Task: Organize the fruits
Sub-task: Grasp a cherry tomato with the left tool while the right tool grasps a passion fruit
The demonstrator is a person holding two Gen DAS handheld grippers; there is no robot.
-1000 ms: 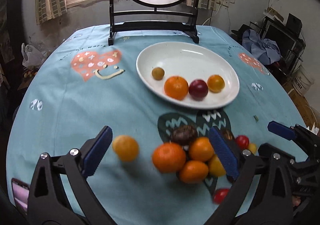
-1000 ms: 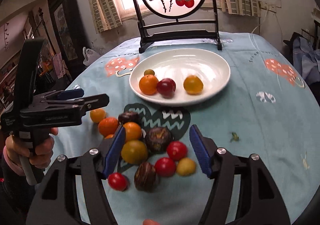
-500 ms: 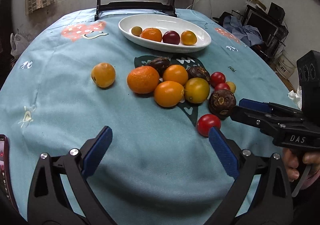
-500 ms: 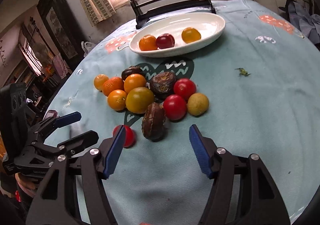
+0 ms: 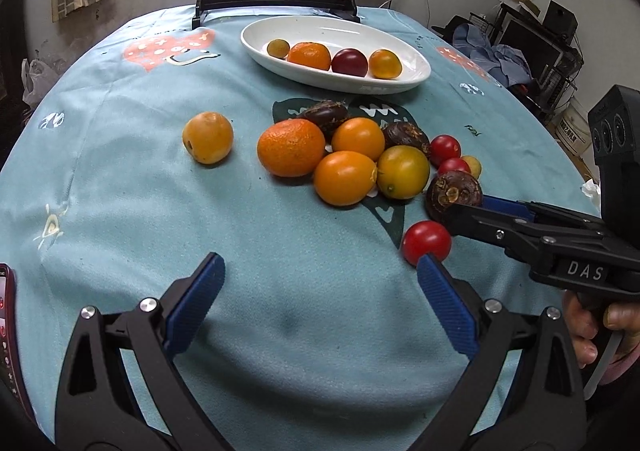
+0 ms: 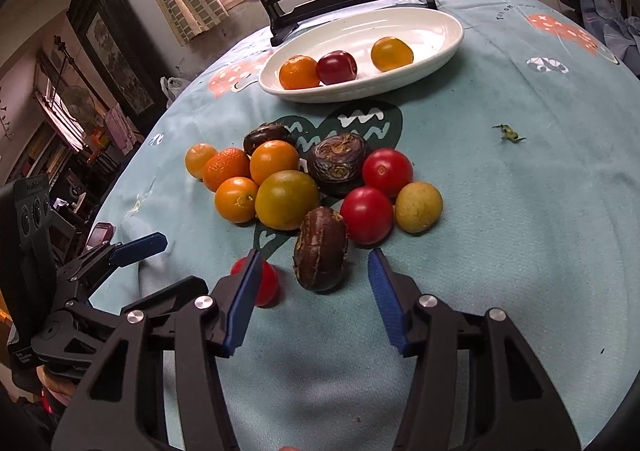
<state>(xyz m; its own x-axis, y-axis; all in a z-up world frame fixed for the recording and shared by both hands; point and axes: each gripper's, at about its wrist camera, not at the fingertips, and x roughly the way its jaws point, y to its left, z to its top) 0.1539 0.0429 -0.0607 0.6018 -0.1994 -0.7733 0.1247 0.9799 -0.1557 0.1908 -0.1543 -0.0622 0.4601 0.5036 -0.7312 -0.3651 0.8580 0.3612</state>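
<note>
Left wrist view: left gripper [image 5: 318, 297] low over bare blue tablecloth [image 5: 120, 171], fingers spread wide, nothing between them. Loose fruit pile [image 5: 352, 155] sits ahead at table centre — oranges, dark wrinkled fruits, small red tomatoes. One yellow-orange fruit [image 5: 208, 137] lies apart to the left of the pile. White oval dish [image 5: 416, 71] beyond it holds four fruits in a row. Right gripper [image 5: 468, 211] enters from the right, its tips at a dark brown fruit [image 5: 454, 193]; a lone red tomato [image 5: 426, 243] lies just beside the near finger. Right wrist view: right gripper [image 6: 316, 293] wide open, the dark brown fruit [image 6: 320, 249] lying just ahead of the gap, not yet between the pads and not gripped. Red tomato [image 6: 260, 281] partly hidden behind the left-hand finger, touching or nearly so — cannot tell which. Dish [image 6: 440, 51] far side, three fruits visible. Judgement: a pick of the brown fruit looks to be the step in hand. Risks — the finger by the tomato could nudge it rolling toward the table edge as the gripper advances; the oblong fruit lies lengthwise to the pads and may squirt out on closing; pushing forward could scatter the touching pile behind it.
</note>
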